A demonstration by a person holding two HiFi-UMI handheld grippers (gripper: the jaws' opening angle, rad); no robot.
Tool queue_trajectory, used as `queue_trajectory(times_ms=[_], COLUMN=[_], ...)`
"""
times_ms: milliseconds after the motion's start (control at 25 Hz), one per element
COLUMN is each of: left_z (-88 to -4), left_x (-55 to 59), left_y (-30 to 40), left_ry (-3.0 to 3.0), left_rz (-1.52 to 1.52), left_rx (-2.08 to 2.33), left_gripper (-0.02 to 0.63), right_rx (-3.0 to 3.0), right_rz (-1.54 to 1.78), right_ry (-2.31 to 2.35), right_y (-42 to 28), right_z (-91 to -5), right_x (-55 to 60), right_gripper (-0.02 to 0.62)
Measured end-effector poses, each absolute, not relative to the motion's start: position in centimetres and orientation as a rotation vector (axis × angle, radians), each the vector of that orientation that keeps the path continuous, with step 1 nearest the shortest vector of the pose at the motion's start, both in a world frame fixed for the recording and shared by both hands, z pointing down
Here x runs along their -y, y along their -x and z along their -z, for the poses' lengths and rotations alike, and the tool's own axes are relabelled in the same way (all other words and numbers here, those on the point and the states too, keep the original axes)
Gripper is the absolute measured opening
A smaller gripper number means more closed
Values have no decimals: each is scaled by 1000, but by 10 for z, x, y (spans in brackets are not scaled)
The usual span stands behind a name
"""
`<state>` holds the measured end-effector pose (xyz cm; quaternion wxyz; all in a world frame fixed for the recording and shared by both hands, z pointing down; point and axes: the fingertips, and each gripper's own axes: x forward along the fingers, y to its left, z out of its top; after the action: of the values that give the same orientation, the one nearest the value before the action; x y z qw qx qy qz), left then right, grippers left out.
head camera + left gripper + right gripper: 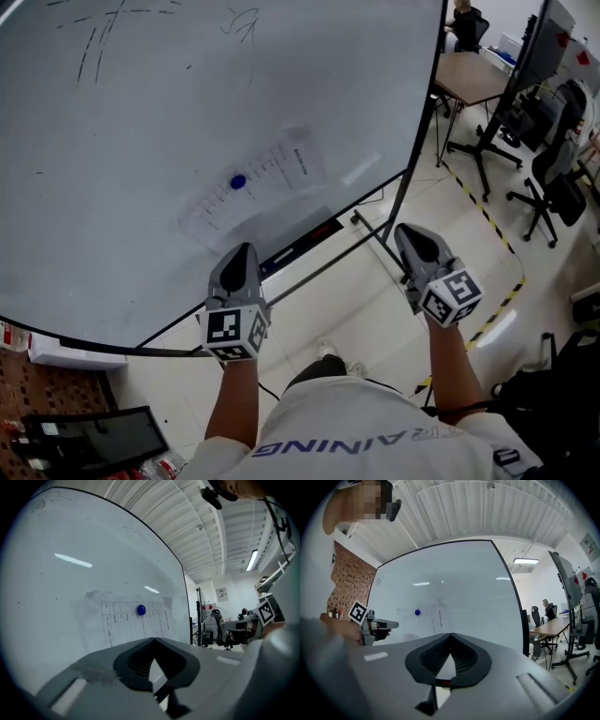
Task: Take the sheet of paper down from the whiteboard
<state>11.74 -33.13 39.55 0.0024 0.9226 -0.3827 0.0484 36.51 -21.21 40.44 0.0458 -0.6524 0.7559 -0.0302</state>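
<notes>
Sheet of paper (255,186) hangs flat on the whiteboard (131,131), pinned near its middle by a round blue magnet (237,182). It lies ahead of both grippers and apart from them. In the head view it is just beyond the left jaws' tip and well left of the right jaws.

Furthest left, the left gripper (246,249) is held out at the end of the person's left arm (236,403), with its marker cube (234,330) at the rear. Its two jaws are pressed together at the tip with nothing between them. In the left gripper view the sheet's printed table and the magnet stand beyond and above the closed tip, a little left of it. The board's tray (302,244) runs along the lower edge, between the left jaws and the sheet.

Further right, the right gripper (406,231) has its tip close to the dark pole (412,159) at the board's right edge. Its jaws are likewise closed tight and empty. From its own view the sheet sits ahead and left of the tip, with the left gripper further left and lower.

Right of the right jaws and well beyond them are a wooden table (469,77), black office chairs (553,178) and yellow-black floor tape (483,211).
</notes>
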Motion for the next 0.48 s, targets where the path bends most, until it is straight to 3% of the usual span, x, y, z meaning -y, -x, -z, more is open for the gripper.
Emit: queue_trajectory(times_ms=[480], left_z=[-396], left_x=[376], left_y=[-128], left_ry=[-2878], left_rz=[-111], left_rx=[1229], left_gripper=[2], right_rx=[-2473], right_rz=[-42], right_ry=[1799], right_y=[-336], right_z=[-356], right_x=[311], right_gripper=[6])
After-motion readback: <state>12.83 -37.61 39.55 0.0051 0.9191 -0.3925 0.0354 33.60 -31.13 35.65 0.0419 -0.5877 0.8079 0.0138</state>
